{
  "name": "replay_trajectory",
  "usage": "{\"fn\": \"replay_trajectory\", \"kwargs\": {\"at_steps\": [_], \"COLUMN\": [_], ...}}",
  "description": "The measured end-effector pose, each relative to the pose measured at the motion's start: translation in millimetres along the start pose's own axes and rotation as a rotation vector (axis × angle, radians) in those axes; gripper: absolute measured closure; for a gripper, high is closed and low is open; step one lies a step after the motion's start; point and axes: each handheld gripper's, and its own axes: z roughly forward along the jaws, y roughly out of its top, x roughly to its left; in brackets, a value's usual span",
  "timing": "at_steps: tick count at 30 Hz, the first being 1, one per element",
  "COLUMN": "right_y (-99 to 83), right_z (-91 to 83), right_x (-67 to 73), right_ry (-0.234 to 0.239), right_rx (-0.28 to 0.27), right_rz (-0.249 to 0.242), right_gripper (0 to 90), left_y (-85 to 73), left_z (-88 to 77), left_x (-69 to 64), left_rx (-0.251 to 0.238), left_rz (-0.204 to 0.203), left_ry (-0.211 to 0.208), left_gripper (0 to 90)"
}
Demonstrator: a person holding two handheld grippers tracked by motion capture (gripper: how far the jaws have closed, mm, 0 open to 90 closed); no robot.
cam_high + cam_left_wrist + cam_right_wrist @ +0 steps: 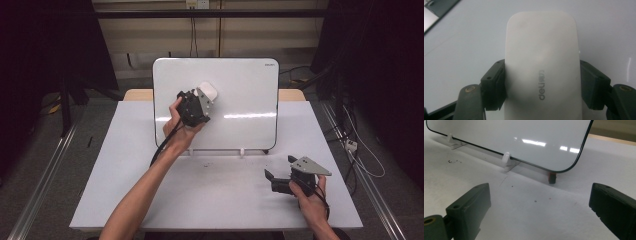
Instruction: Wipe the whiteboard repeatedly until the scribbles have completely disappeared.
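Whiteboard eraser, white plastic with rounded corners (541, 62), sits clamped between the jaws of my left hand-held gripper (200, 102), pressed against the upright white glossy whiteboard with a thin dark rim (245, 85). Its lower end is cut off in the left gripper view, and its wiping face is hidden from me. My right hand-held gripper (274, 179) rests on the pale grey surface (210, 195), jaws wide apart and empty, well clear of the board's small white clip feet (506, 160).
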Motion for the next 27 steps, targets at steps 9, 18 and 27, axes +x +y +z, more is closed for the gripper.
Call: {"fn": "replay_trajectory", "kwargs": {"at_steps": [9,18,27], "right_y": [0.7,-0.1,-0.7], "right_z": [3.2,2.4,-1.3], "right_x": [0.7,0.1,-0.2], "right_ry": [-0.003,-0.005,-0.008], "right_rx": [0.004,0.004,-0.003], "right_rz": [0.004,-0.001,0.000], "right_gripper": [4.0,4.0,4.0], "left_y": [0.8,-7.3,-10.4], "left_z": [-4.6,-12.0,-31.1], "left_x": [-9.5,0.5,12.2], "left_rx": [-0.018,-0.048,-0.084], "left_rz": [-0.038,-0.131,-0.146], "left_ry": [-0.151,-0.190,-0.181], "left_gripper": [31.1,31.1,31.1]}}
